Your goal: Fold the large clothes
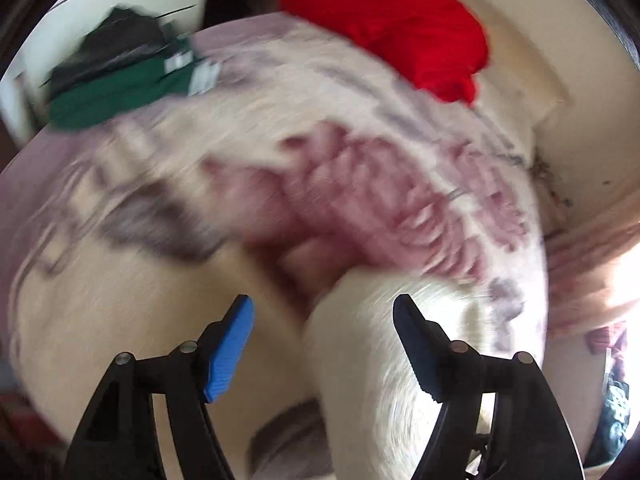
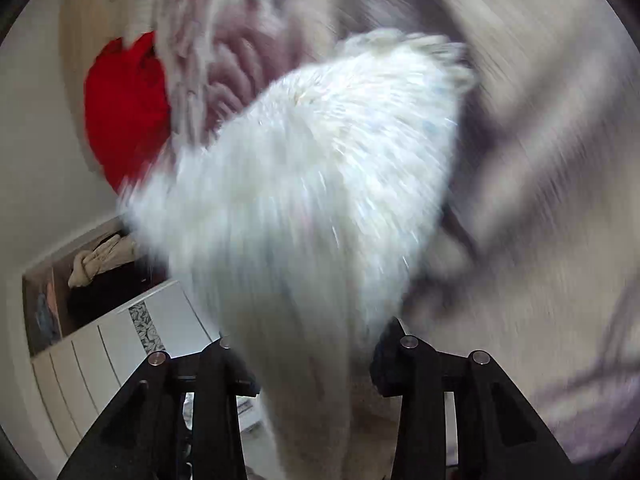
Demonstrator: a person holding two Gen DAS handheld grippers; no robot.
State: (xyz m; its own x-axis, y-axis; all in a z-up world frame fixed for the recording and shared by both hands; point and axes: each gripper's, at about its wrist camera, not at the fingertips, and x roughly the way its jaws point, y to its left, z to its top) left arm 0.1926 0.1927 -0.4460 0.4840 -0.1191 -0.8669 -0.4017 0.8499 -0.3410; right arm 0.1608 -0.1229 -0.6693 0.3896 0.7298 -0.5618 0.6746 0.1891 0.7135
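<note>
A white fluffy garment (image 2: 304, 184) fills the right wrist view and runs down between the fingers of my right gripper (image 2: 314, 354). Both fingers lie against it and their pads are hidden by the pile, so the gripper looks shut on it. In the left wrist view the same white garment (image 1: 372, 364) lies on the bed below my left gripper (image 1: 324, 322). That gripper is open; the blue pad (image 1: 232, 352) stands clear of the cloth, and the other finger (image 1: 420, 352) is at the cloth's edge. Both views are heavily blurred.
The bed carries a cream cover with a pink and grey pattern (image 1: 360, 184). A red garment (image 1: 400, 28) (image 2: 124, 112) lies at its far end, and green (image 1: 120, 92) and dark grey clothes (image 1: 120, 36) at the far left. White drawers (image 2: 100, 360) stand beside the bed.
</note>
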